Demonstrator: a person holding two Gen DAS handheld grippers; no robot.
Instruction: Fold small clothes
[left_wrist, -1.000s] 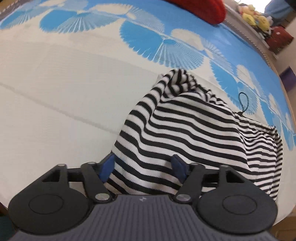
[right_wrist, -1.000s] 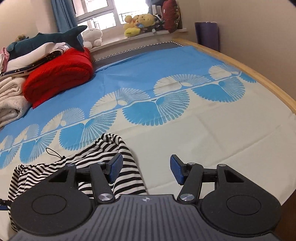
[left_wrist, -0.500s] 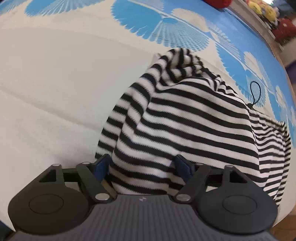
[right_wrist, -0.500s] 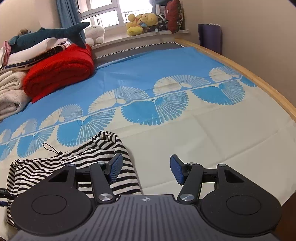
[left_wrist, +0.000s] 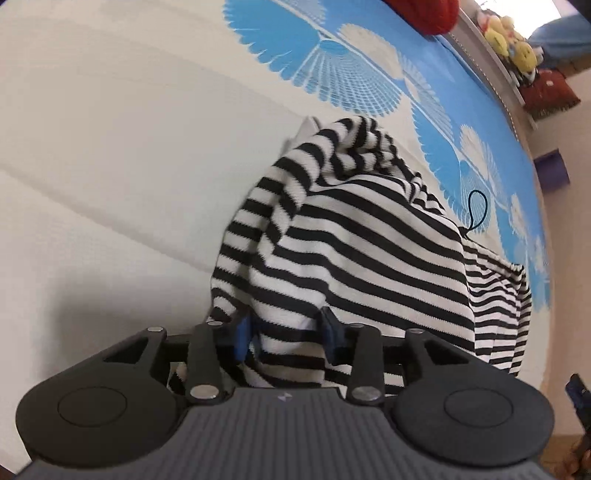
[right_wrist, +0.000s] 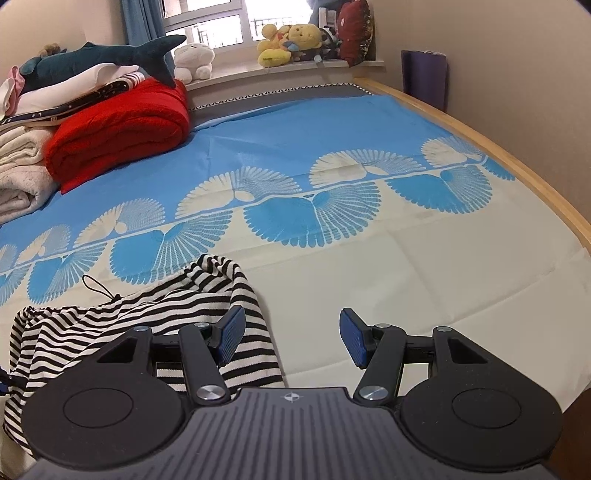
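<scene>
A black-and-white striped garment (left_wrist: 362, 254) lies bunched on the blue and cream bed cover, with a thin black cord loop (left_wrist: 476, 210) at its far edge. My left gripper (left_wrist: 284, 332) has its fingers around a fold of the striped cloth; the jaws stand fairly wide with the fabric between them. In the right wrist view the same garment (right_wrist: 140, 317) lies at the lower left. My right gripper (right_wrist: 291, 336) is open and empty, above bare cream cover just right of the garment's edge.
A red folded blanket (right_wrist: 118, 129), pale folded blankets (right_wrist: 18, 173) and a plush shark (right_wrist: 107, 59) are stacked at the back left. Soft toys (right_wrist: 291, 40) sit on the windowsill. The wooden bed edge (right_wrist: 517, 166) runs along the right. A purple bin (right_wrist: 424, 77) stands by the wall.
My left gripper has pushed further into the striped garment and its jaws have narrowed on the fold. My right gripper has drifted slightly and stays open.
</scene>
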